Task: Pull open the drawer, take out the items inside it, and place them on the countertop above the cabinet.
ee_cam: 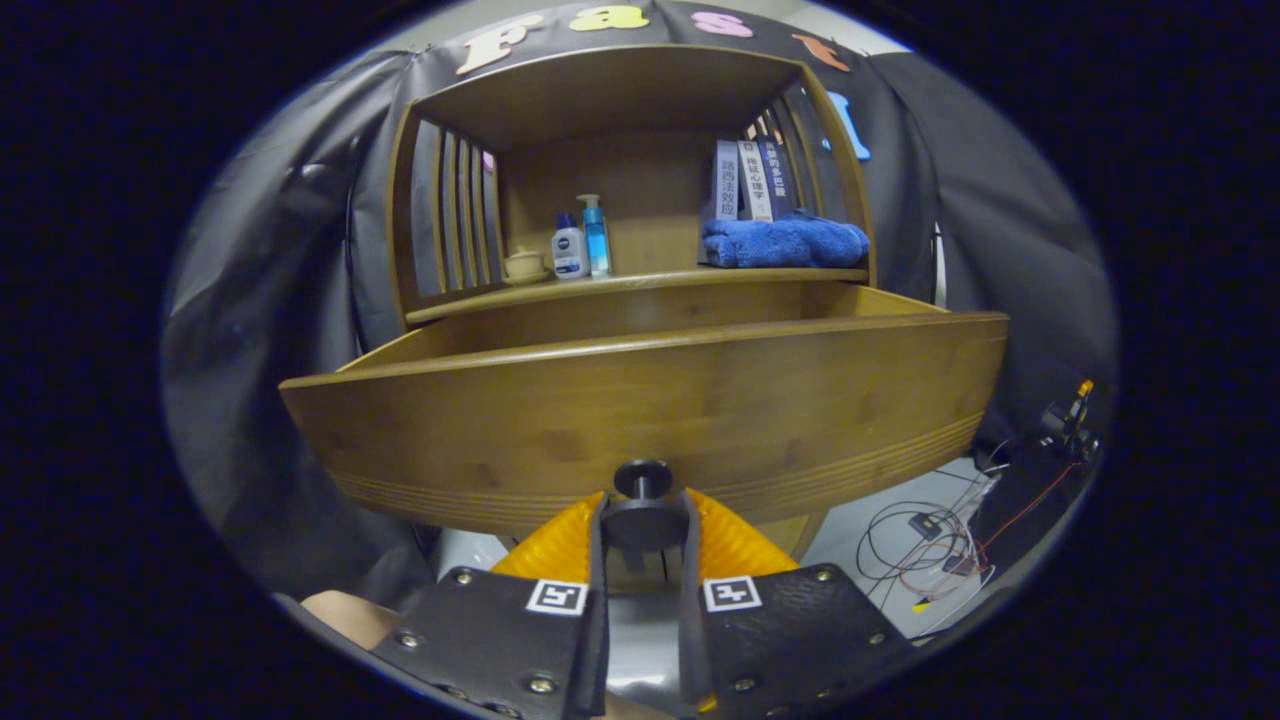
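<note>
A wooden drawer (640, 400) stands pulled well out of the cabinet, its front panel right before me. Its dark round knob (643, 505) sits low on the panel, and my gripper (643, 520) is shut on the knob, one finger on each side. The drawer's inside is hidden behind the front panel, so I cannot tell what lies in it. Above the drawer runs the countertop (640, 283), a wooden shelf under a hutch.
On the countertop stand a small cup (523, 265), a white bottle (568, 248) and a blue pump bottle (595, 235) at the left. A folded blue towel (785, 243) and upright books (750, 180) sit at the right. Loose cables (930, 550) lie on the floor to the right.
</note>
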A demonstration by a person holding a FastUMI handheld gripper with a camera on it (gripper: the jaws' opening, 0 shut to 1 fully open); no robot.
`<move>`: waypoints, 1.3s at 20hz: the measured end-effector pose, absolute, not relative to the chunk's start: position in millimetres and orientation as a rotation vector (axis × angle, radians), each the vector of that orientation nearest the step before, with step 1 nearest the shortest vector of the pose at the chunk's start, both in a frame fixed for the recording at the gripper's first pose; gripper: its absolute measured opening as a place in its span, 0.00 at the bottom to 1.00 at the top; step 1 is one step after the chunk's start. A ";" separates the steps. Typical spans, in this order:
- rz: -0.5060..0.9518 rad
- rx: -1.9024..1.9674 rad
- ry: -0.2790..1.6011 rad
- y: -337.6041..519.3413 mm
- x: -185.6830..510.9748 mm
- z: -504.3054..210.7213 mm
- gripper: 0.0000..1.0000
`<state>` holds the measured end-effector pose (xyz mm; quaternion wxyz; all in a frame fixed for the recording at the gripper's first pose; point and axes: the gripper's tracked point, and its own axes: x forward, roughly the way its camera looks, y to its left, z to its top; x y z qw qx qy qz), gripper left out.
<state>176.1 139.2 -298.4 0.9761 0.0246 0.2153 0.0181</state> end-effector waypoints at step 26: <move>0.210 -0.267 0.815 160.2 297.5 -222.4 0.60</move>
